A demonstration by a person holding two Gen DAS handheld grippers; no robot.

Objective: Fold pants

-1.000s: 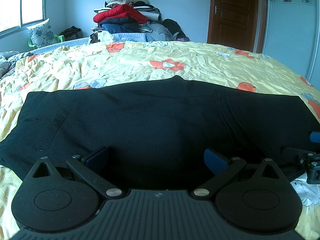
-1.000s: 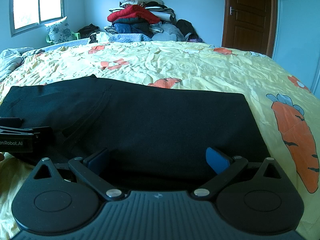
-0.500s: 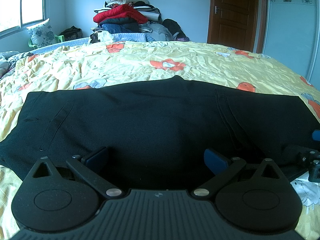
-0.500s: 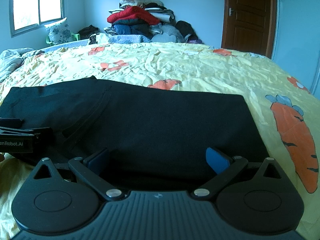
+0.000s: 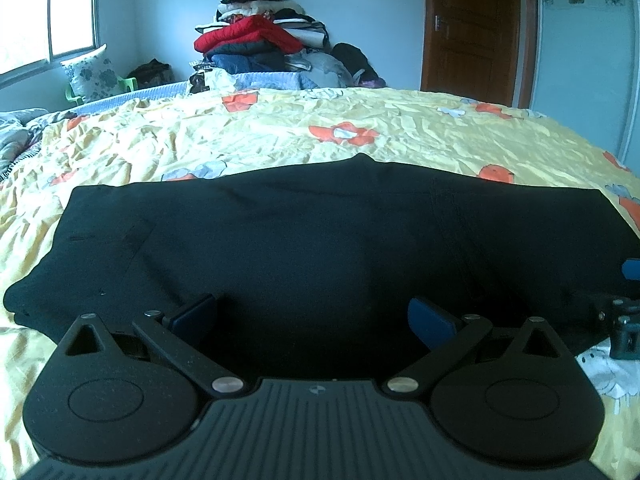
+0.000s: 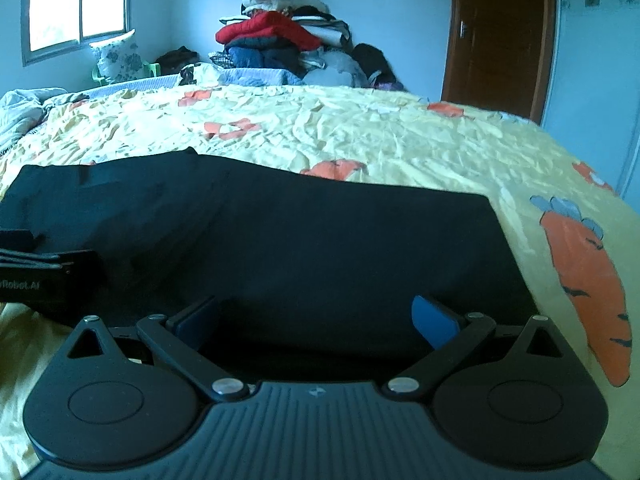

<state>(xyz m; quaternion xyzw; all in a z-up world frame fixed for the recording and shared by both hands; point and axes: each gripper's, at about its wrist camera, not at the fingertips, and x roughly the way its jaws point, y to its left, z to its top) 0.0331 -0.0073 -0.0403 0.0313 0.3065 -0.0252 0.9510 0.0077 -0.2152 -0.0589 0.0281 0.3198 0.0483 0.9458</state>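
black fabric pants (image 5: 320, 240) lie flat across the near part of the yellow carrot-print bedsheet (image 5: 360, 136), already folded into a wide band. to fold well: pinch the near edge at both spots, lift evenly, carry to the far edge. left gripper (image 5: 314, 316) wide open, blue pads low over the near hem, probably not touching. right gripper (image 6: 316, 316) equally spread, nothing held, over the right end.

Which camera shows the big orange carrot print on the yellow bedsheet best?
The right wrist view: the whole orange carrot print lies beside the black pants. The left wrist view catches only an orange sliver at its right edge.
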